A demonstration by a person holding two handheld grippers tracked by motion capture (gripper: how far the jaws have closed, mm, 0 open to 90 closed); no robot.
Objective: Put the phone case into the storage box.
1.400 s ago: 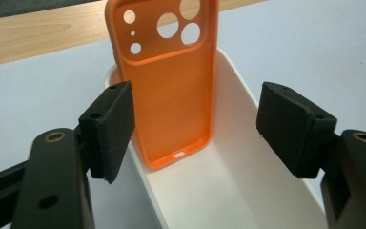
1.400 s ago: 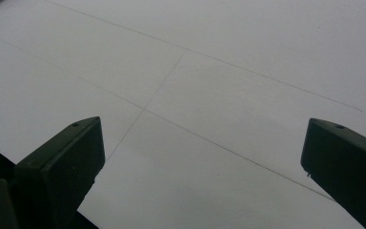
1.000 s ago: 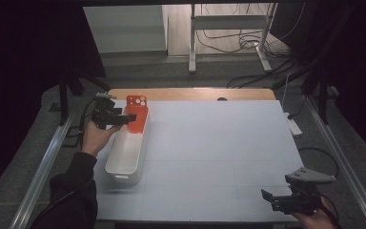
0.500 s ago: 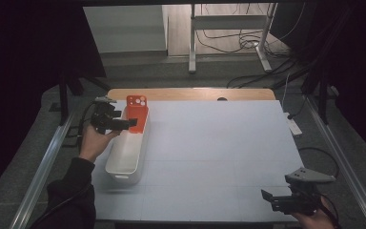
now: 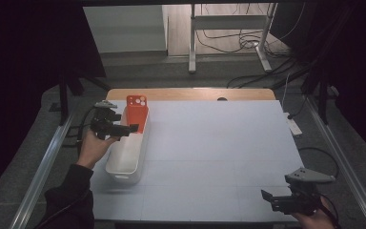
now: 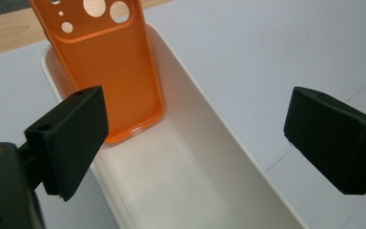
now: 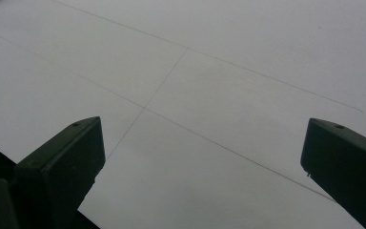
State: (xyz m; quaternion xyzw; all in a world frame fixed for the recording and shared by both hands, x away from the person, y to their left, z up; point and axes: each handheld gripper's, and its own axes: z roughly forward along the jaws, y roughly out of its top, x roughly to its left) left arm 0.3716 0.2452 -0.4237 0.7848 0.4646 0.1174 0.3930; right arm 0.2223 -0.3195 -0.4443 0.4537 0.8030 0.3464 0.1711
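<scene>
Left gripper (image 5: 132, 128): jaws spread wide, just been opening, nothing between the pads, poised over the long white plastic bin (image 5: 124, 167). Beyond it, orange silicone phone case (image 6: 107, 71) leaning upright against the bin's far end, lower edge inside on the floor. Right gripper (image 5: 267, 196): jaws wide apart, empty, above the bare white tabletop (image 5: 219, 143) near its front right corner.

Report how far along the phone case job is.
Done: the orange phone case stands leaning in the far end of the white bin. In hand: nothing; the left tool has just been opening, its jaws apart and off the case. The right tool hovers open over bare table. Left: withdrawing the left tool, probably.
</scene>
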